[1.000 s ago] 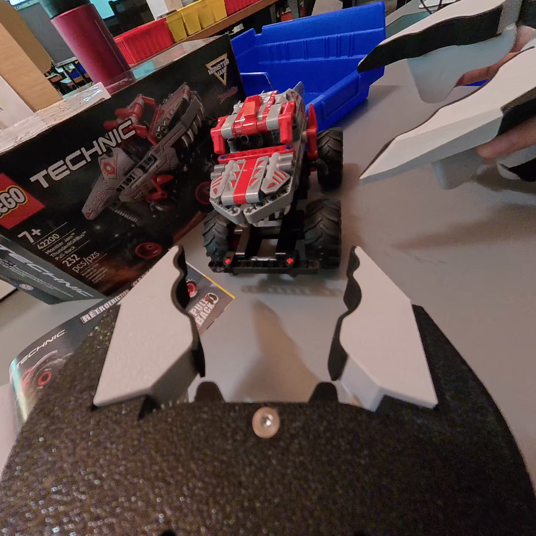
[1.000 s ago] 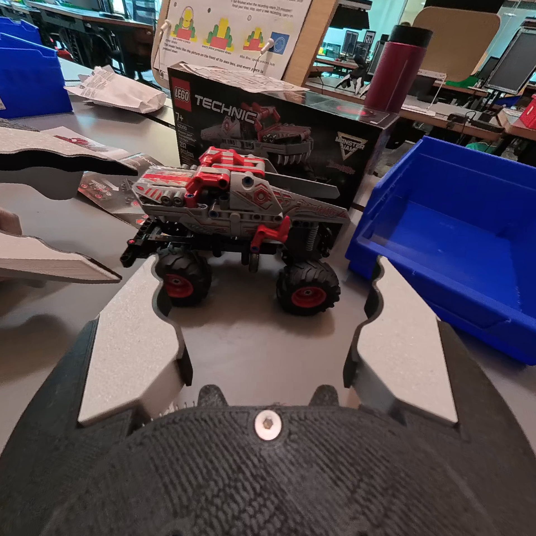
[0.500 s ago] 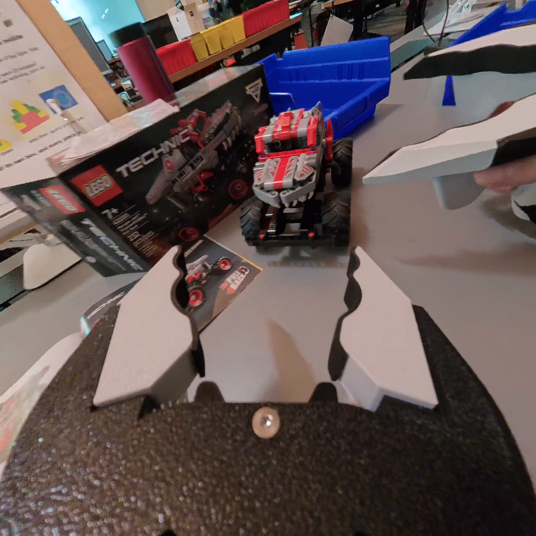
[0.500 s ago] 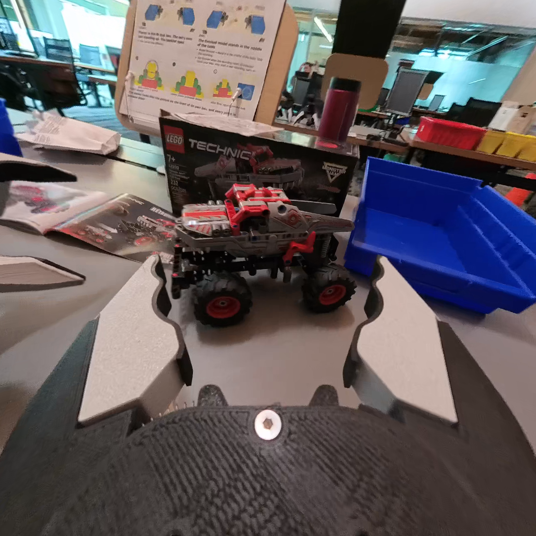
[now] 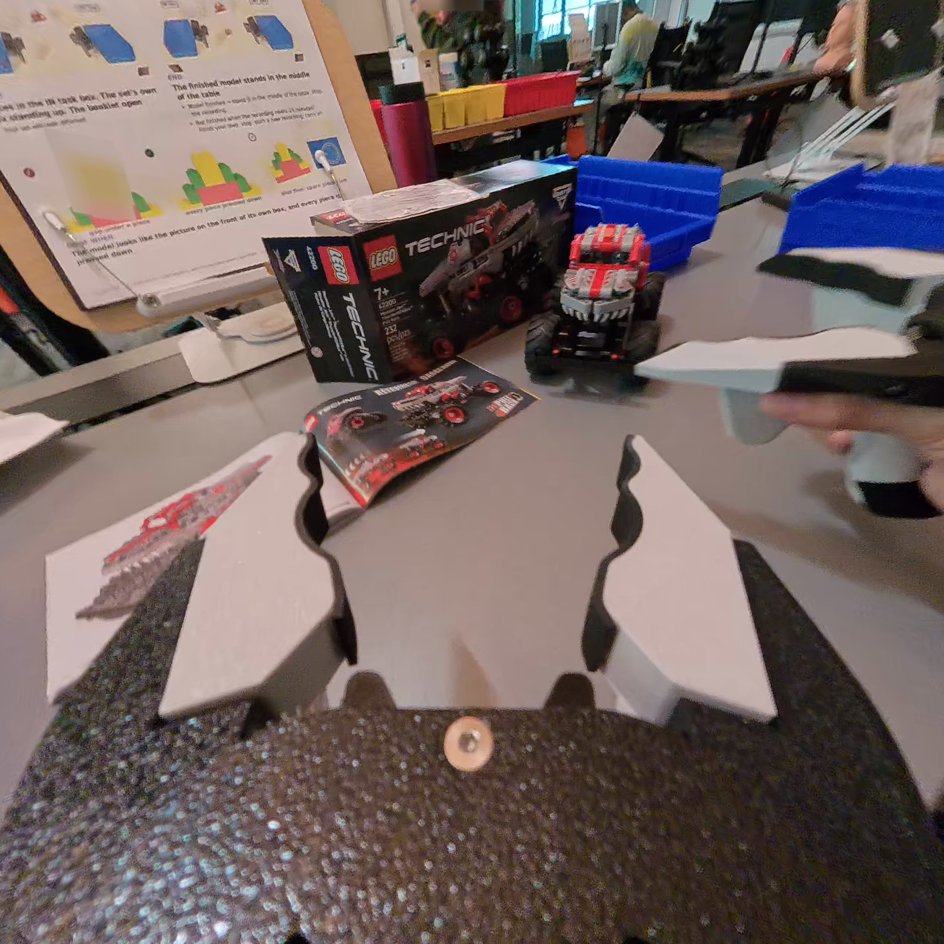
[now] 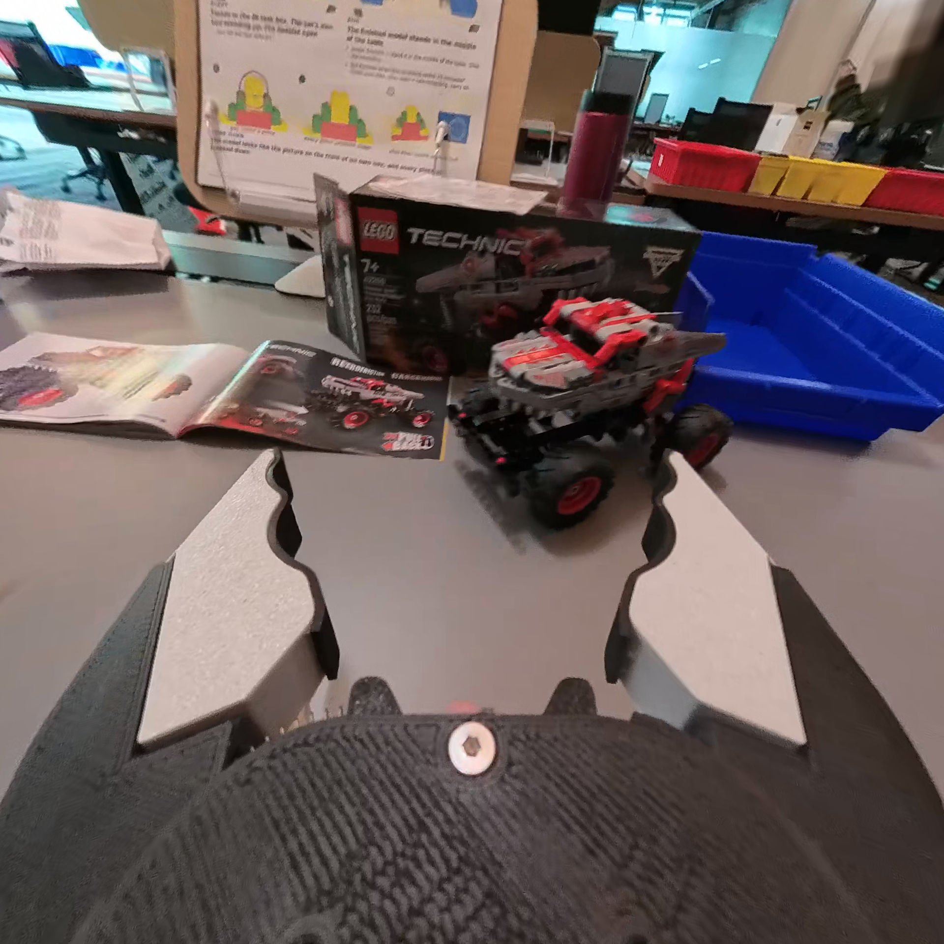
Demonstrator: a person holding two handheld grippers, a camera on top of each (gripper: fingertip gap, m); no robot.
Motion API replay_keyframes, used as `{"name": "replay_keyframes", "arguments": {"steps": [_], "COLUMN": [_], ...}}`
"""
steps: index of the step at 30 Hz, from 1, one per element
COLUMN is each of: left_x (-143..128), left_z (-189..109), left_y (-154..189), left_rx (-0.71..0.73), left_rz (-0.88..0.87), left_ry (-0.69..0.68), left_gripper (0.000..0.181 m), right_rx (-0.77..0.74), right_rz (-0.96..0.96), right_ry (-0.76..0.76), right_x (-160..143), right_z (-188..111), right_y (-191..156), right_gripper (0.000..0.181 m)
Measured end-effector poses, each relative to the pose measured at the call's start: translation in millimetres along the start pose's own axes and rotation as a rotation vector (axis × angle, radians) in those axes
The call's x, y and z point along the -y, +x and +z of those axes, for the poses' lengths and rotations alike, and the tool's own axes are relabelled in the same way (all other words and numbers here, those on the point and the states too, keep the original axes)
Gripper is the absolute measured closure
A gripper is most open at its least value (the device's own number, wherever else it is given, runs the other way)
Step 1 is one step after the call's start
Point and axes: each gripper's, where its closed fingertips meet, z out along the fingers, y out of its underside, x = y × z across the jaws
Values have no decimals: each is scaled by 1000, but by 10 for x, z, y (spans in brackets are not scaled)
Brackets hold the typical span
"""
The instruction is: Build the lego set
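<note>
A: Where is the built truck (image 5: 597, 301) seen?
B: Upper right of centre in the left wrist view, all four wheels on the grey table (image 5: 485, 536), just beside the set box (image 5: 424, 276). In the right wrist view the truck (image 6: 587, 403) is blurred, right of centre.

A: Left gripper (image 5: 467, 551)?
B: Jaws spread wide, nothing between them, only bare table seen in the gap.

A: Right gripper (image 6: 470, 562)?
B: Also wide open and empty. From the left wrist view it is cut off at the right edge; a person's hand (image 5: 858, 424) on it is smeared.

A: Anything hidden?
B: The open booklet (image 6: 230, 388) is partly covered by a left finger in the left wrist view. The blue bin (image 6: 812, 347) is partly blocked by the truck. The poster board (image 6: 347, 87) is cropped at the top. A maroon bottle (image 6: 597, 148) is seen behind the box, its base hidden.
</note>
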Motion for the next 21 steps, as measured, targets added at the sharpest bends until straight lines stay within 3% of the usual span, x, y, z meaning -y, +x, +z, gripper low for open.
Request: {"name": "replay_keyframes", "arguments": {"steps": [5,9,15,21], "left_x": [12,115,102,114], "left_z": [-477,-750,-856,-911], "left_y": [119,279,541,856], "left_rx": [-111,-186,-268,-363], "left_rz": [-92,-93,-68,-73], "left_ry": [54,90,76,66], "left_gripper": [68,69,69,70], "right_rx": [-6,-77,-124,-165], "right_rz": [-42,-67,-95,-96], "right_ry": [-30,-40,-31,-35], "right_x": [-62,-29,34,38], "right_z": [8,-1,-58,-110], "right_y": [-622,-869,-1072,-1010], "right_gripper": [43,42,42,41]}}
